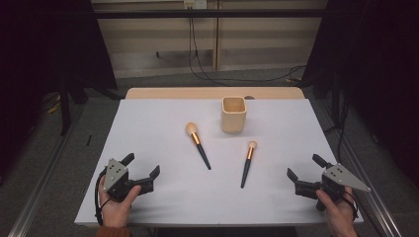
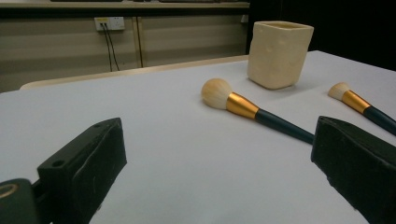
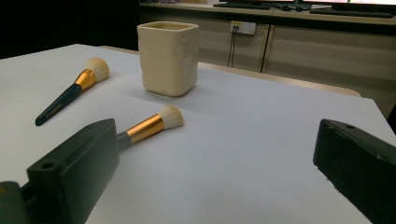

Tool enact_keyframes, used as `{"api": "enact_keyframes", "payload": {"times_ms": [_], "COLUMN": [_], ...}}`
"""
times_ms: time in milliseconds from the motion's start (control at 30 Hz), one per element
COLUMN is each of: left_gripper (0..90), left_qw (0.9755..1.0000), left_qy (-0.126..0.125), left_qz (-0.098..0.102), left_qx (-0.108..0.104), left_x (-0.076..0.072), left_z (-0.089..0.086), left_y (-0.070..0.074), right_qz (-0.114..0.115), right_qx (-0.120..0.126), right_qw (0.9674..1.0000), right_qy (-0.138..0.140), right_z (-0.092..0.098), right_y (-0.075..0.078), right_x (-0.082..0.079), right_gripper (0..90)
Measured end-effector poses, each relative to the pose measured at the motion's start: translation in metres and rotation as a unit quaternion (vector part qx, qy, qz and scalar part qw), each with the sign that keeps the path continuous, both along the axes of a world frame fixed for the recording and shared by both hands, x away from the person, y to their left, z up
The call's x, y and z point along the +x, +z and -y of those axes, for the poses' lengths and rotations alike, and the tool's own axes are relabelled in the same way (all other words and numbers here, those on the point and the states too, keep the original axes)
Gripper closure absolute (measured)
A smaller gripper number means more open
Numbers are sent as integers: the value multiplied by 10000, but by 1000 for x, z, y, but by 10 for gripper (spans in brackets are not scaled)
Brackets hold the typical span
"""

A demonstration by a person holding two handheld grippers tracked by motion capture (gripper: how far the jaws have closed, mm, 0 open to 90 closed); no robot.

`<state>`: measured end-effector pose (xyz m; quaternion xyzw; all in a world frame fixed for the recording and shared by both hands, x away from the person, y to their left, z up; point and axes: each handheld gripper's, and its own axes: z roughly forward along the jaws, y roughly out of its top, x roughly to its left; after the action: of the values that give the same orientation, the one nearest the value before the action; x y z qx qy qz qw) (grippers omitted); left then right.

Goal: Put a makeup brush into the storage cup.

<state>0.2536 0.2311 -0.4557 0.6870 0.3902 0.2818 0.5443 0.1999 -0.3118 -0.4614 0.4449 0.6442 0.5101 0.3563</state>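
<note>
I have both grippers low at the near edge, left gripper (image 1: 143, 171) and right gripper (image 1: 301, 171), jaws spread wide and holding nothing. The larger black-handled, gold-ferruled makeup brush (image 1: 198, 144) lies ahead of my left, the smaller similar brush (image 1: 248, 162) nearer my right, bristles towards the cream square ceramic cup (image 1: 233, 114). I cannot see inside the cup.

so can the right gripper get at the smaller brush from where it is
Probably yes. The right gripper is open and empty, and the smaller brush lies flat to its left with bare table between them. The cup and the bigger brush sit farther off, out of the way.
</note>
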Motion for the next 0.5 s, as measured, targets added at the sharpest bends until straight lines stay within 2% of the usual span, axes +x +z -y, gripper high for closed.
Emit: {"api": "enact_keyframes", "payload": {"times_ms": [233, 333, 500], "left_gripper": [33, 35, 35], "left_qw": [9999, 9995, 9998], "left_qy": [-31, -120, -124], "left_qz": [-130, -227, -102], "left_qx": [-9, -199, -98], "left_x": [1, 0, -2], "left_z": [0, 2, 4], "left_y": [0, 0, 6], "right_qz": [-23, -27, -28], "right_qx": [-5, 7, 8], "right_qw": [10000, 10000, 10000], "right_qy": [19, 38, 26], "right_z": [-1, -3, -3], "right_y": [-1, -1, -1], "right_x": [1, 1, 1], "right_gripper": [0, 0, 0]}}
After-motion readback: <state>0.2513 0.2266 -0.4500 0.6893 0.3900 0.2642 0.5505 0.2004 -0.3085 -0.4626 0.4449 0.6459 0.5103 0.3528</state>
